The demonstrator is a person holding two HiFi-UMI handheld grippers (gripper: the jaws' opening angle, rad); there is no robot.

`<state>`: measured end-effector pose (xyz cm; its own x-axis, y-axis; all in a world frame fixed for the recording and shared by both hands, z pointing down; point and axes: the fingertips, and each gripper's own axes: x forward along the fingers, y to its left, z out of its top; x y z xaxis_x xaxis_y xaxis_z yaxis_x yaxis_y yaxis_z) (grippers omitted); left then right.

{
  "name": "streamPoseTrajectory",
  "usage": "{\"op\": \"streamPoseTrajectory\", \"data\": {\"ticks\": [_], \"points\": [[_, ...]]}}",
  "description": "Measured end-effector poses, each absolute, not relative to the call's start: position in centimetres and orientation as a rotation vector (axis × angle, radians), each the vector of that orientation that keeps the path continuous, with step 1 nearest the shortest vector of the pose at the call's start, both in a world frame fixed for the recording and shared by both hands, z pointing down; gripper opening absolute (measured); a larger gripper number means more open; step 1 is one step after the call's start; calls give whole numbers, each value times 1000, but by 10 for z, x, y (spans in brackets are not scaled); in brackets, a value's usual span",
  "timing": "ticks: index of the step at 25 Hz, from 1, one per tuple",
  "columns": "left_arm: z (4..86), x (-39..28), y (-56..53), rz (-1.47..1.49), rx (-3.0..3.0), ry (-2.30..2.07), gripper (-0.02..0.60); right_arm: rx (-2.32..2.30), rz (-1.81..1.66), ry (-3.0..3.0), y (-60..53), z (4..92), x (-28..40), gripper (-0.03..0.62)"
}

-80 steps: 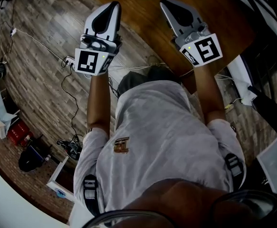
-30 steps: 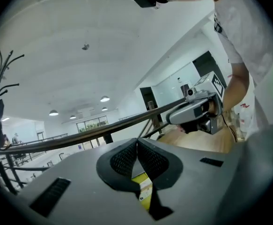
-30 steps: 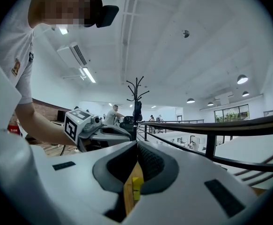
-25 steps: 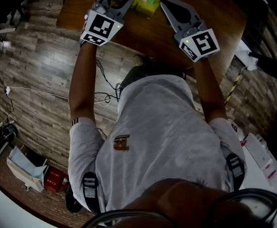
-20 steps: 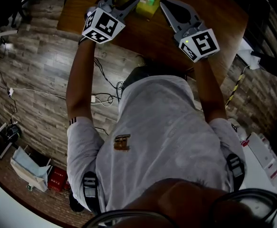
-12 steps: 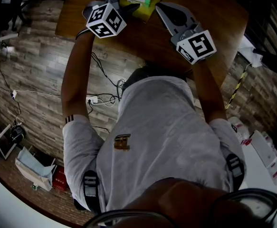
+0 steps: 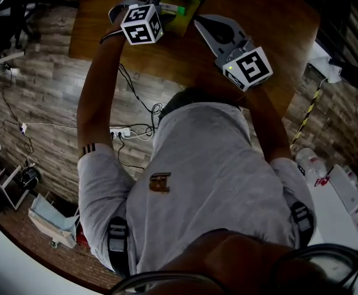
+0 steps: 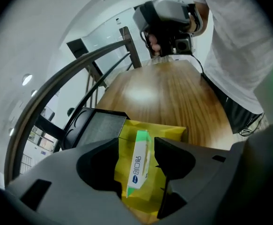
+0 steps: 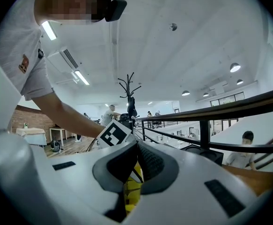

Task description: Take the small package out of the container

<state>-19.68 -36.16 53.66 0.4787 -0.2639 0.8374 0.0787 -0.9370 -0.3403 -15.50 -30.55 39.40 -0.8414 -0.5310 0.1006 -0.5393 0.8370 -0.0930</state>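
Right gripper [image 9: 138,144]: jaws together with nothing in them; it sits level over the table [image 8: 173,93], just right of the container, which shows yellow under its tips.
Left gripper [image 8: 136,143]: tilted steeply down into the container; its jaws have just been opening and now stand wide, one on each side of the package, pads not pressing on it.
Small package [image 8: 139,165]: a white carton with green ends, standing on edge inside the yellow container [image 8: 166,132] and leaning a little.
Key relation: the package lies straight ahead of the left jaws, in the gap. Its long axis runs near to far along the jaws' own line, so its thin side faces the pads.
Nearer hand: the left, by my reading; closing there should catch the carton.
Beyond: a dark case [image 8: 96,125] touches the container's far-left side.
Count: one package, one container, one dark case, two grippers.
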Motion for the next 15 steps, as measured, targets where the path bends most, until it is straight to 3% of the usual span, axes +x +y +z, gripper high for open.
{"op": "streamPoseTrajectory", "data": {"ticks": [15], "points": [[600,-180,-381,-1685,-2308,-152,250,920,242,-2905,-330,416,-116,31]]}}
